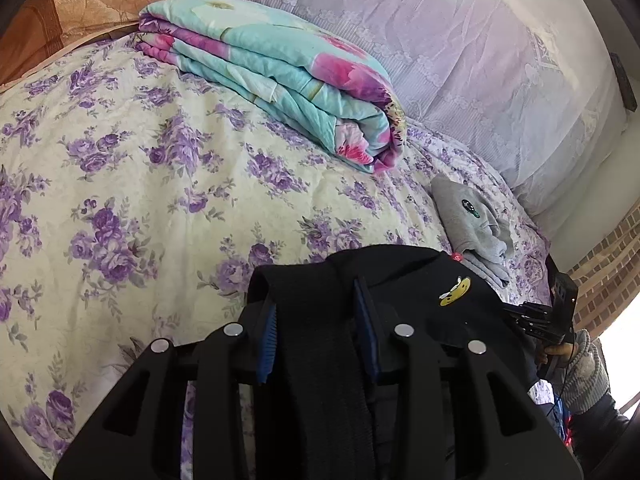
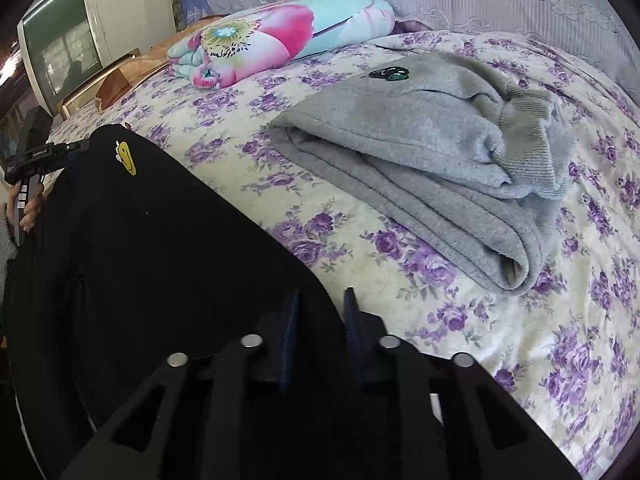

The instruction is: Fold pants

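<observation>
Black pants (image 1: 400, 276) with a yellow smiley patch (image 1: 454, 290) lie on the flowered bedspread (image 1: 120, 200). My left gripper (image 1: 316, 292) is shut on a thick bunched band of this black cloth, which runs back between the blue pads. In the right wrist view the same black pants (image 2: 160, 240) spread to the left, the patch (image 2: 127, 159) at their far end. My right gripper (image 2: 322, 296) is shut on the near right corner of the cloth, its pads close together.
Folded grey pants (image 2: 400, 140) lie to the right of the black pair on the bedspread (image 2: 520, 340). A folded turquoise and pink quilt (image 1: 272, 72) sits further back, with an orange pillow (image 1: 80, 8) behind it. A gloved hand (image 1: 584, 364) shows at the right edge.
</observation>
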Tool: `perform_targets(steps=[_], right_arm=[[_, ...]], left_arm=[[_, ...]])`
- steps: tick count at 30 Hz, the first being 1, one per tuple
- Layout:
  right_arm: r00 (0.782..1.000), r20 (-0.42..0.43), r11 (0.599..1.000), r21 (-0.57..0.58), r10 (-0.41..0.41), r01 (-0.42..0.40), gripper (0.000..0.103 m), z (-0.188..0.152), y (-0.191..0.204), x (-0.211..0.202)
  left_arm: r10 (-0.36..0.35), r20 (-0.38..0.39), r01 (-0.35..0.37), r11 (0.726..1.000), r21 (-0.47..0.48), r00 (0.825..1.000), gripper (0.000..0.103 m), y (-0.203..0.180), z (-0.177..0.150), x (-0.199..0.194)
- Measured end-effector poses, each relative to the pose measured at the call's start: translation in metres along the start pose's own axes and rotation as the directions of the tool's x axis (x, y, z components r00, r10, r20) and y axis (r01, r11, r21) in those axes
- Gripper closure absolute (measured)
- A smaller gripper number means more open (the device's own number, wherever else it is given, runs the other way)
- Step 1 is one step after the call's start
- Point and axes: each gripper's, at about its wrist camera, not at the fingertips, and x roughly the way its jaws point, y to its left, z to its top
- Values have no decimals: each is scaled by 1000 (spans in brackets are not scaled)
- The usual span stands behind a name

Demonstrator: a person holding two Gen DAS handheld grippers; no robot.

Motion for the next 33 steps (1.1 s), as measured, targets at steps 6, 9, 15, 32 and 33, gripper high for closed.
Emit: perform_targets(steps=[6,9,15,32,33], right_arm=[[991,110,997,12,-72,71,96,-7,29,-47],[980,176,995,-3,-94,96,96,-15,52,-86],[951,288,989,-57,-113,135,96,-59,112,-163],[964,264,999,-15,-23,28,96,-226,202,-190],[964,266,1000,-9,-21,24,96,-228,200,-189]], left_arm=[[-4,33,4,1000,6,999,70,-4,0,-9],[-3,66,2,1000,10,998,70,-13,0,-25],[-65,128,66,998,-2,990,71,-24,-6,-76],[-84,33,89,979,-183,996,38,-2,-140,-187],[-103,27,106,975,-193,994,35,-4,-143,-187]])
